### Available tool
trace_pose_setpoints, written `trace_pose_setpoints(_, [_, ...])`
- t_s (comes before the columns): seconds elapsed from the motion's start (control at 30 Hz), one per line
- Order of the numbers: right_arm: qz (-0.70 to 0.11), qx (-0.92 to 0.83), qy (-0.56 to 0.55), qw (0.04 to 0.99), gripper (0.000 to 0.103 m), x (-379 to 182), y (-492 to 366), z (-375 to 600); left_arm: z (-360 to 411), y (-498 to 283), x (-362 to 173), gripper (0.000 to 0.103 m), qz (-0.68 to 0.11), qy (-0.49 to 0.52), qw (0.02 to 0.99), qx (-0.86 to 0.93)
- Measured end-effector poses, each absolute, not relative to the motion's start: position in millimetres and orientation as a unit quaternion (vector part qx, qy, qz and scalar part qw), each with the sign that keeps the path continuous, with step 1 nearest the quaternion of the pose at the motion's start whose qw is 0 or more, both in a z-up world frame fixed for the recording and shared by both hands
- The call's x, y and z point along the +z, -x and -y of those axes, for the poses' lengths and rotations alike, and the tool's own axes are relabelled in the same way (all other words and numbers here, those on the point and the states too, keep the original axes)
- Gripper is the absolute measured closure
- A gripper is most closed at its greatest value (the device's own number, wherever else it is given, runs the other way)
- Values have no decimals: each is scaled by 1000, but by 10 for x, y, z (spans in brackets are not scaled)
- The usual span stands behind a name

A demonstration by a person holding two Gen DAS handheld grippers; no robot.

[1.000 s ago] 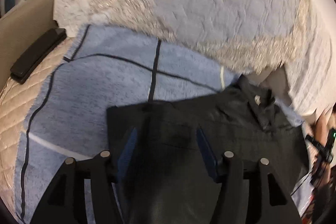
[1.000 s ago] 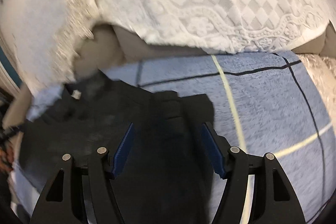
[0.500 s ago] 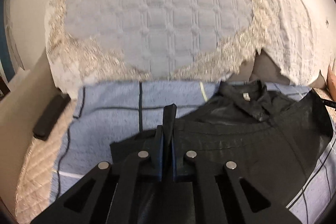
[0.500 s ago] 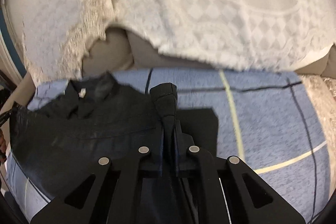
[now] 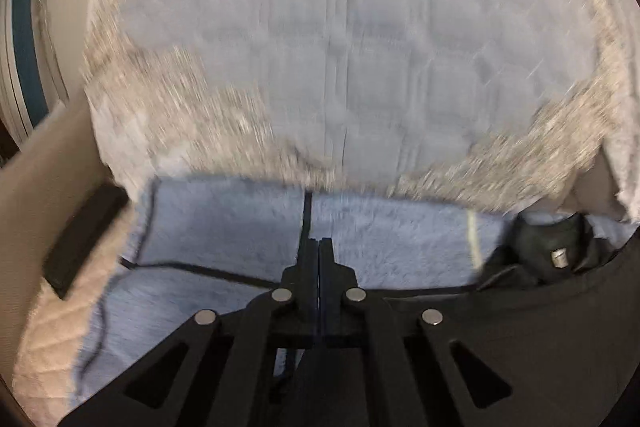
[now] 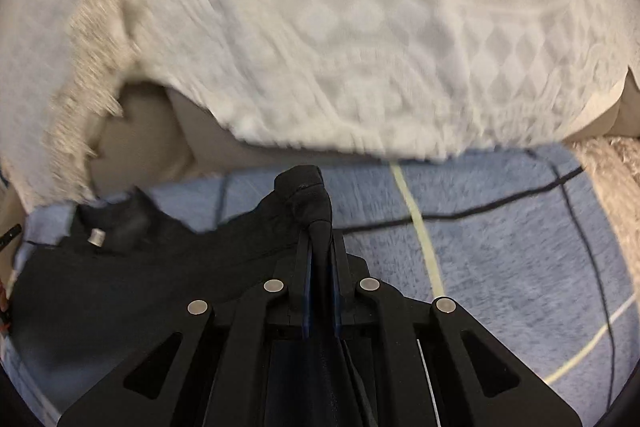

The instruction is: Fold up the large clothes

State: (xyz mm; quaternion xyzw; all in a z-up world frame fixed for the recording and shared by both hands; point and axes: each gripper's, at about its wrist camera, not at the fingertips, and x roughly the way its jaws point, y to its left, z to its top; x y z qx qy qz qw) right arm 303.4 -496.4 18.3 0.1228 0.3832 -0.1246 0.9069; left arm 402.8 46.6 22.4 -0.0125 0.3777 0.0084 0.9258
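Note:
A black collared shirt (image 6: 120,279) lies on a light blue blanket (image 6: 500,259); its collar with a small tag shows at the left. My right gripper (image 6: 319,227) is shut on a bunched fold of the shirt, which sticks out past the fingertips. In the left wrist view the shirt (image 5: 540,307) lies at the right, collar at the far right edge. My left gripper (image 5: 319,247) is shut; black cloth hangs below its fingers, so it holds the shirt's edge. The blue blanket (image 5: 224,223) lies beneath it.
A white textured throw (image 6: 360,27) covers the sofa back behind the blanket; it also shows in the left wrist view (image 5: 340,47). A black remote-like bar (image 5: 84,235) lies at the left on the beige quilted seat (image 5: 52,339).
Both grippers went from open over the shirt to shut on it, then lifted and drew the cloth up and back. The cameras tilted up toward the sofa back.

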Motion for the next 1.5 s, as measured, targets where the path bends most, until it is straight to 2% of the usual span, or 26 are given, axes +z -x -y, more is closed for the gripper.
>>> trace_pose_setpoints(0.07, [-412,-123,-117,895,95,-18,-3129,4961,-398,-4102,23,103,-402,0,916,2])
trace_pose_setpoints(0.17, [-426,-126,-116,889,87,-95,-3177,4987,-353,-4131,-70,103,-409,-11,912,4])
trace_pose_setpoints(0.27, [-425,-136,-133,885,70,8,-3124,5072,-380,-4092,49,103,-404,-8,915,11])
trace_pose_setpoints(0.3, [-416,-141,-134,888,68,88,-3059,5080,-393,-4036,128,103,-397,-5,918,7])
trace_pose_setpoints(0.43, [-372,-130,-122,911,67,449,-2566,4918,-427,-3556,462,100,-371,5,928,-29])
trace_pose_setpoints(0.53, [-360,-105,-105,921,63,530,-2096,4639,-367,-3025,582,83,-359,4,931,-68])
trace_pose_setpoints(0.6, [-371,-96,-100,918,63,450,-1859,4463,-345,-2630,560,62,-355,13,930,-91])
trace_pose_setpoints(0.63, [-380,-97,-104,914,63,371,-1734,4398,-333,-2472,507,59,-360,19,927,-101])
trace_pose_setpoints(0.77, [-416,-105,-125,895,63,-2,-1519,4361,-339,-2264,94,59,-418,34,903,-96])
trace_pose_setpoints(0.83, [-401,-114,-141,898,62,47,-1389,4344,-415,-2254,25,59,-428,66,897,-86])
trace_pose_setpoints(0.93, [-368,-107,-184,905,45,156,-1169,4314,-439,-2062,188,58,-422,98,897,-85])
trace_pose_setpoints(0.97, [-359,-105,-198,906,38,169,-1075,4293,-440,-1972,226,56,-420,109,897,-82])
trace_pose_setpoints(1.0, [-351,-105,-213,906,36,165,-987,4273,-447,-1878,240,51,-416,122,897,-86])
trace_pose_setpoints(1.1, [-347,-101,-274,891,34,6,-766,4246,-468,-1640,144,45,-423,156,889,-83])
trace_pose_setpoints(1.23, [-369,-95,-324,866,29,-268,-775,4325,-607,-1661,-223,44,-454,227,858,-74])
trace_pose_setpoints(1.27, [-365,-95,-334,864,29,-288,-784,4367,-656,-1674,-228,44,-443,247,858,-75])
trace_pose_setpoints(1.37, [-334,-94,-377,859,28,-303,-854,4541,-779,-1786,-172,35,-421,285,859,-58])
trace_pose_setpoints(1.5, [-318,-110,-402,851,28,-366,-970,4718,-859,-1961,-264,34,-420,302,855,-37])
